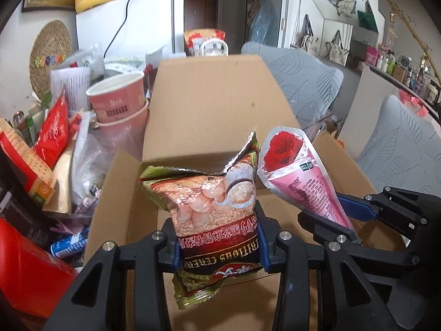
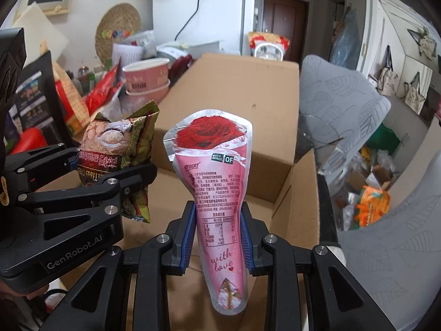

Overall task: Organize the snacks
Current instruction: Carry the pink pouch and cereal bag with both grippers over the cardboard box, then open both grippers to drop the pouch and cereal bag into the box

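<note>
Snacks hang over the open cardboard box [image 1: 220, 104] for dropping in: your left tool [image 1: 219, 245] clamps the cereal bag [image 1: 212, 201], your right tool [image 2: 217, 242] the pink rose pouch [image 2: 217, 182].

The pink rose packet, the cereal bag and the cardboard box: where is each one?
pink rose packet [image 2: 220, 193], right wrist view, on its printed middle.
cereal bag [image 1: 217, 207], left wrist view, on its pictured front.
cardboard box [image 1: 209, 104], left wrist view, on its raised back flap.

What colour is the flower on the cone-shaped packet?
Red, a rose on the pink packet; right wrist view shows it best.
</note>
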Demonstrator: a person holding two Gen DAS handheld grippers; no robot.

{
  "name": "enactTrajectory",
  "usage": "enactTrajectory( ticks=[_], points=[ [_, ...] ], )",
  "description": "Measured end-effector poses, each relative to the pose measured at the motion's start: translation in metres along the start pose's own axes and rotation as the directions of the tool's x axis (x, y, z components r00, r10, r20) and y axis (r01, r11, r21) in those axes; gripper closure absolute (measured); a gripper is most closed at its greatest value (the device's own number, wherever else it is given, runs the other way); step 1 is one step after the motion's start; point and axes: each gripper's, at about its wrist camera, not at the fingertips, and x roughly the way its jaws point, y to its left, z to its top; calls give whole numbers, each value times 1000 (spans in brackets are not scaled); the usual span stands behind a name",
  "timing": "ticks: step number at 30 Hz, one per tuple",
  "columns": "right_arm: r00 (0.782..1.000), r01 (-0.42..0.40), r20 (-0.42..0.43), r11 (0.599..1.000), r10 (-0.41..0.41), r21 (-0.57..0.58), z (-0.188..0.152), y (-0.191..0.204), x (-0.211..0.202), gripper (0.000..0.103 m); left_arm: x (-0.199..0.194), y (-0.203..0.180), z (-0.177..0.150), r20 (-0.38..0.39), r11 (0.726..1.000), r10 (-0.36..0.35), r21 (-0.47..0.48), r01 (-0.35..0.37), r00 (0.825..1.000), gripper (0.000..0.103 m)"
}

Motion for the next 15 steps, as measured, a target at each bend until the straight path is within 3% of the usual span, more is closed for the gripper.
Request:
enactTrajectory(
  ticks=[5,15],
  points=[
    [997,-4,-79,1000,4,10,-1,-3,19,73,18,2,0,-78,1000,5,-5,-5,997,63],
    [991,40,-128,999,-39,2,0,-4,26,64,33,1,1,-164,997,79,3,-79,983,60]
  ],
)
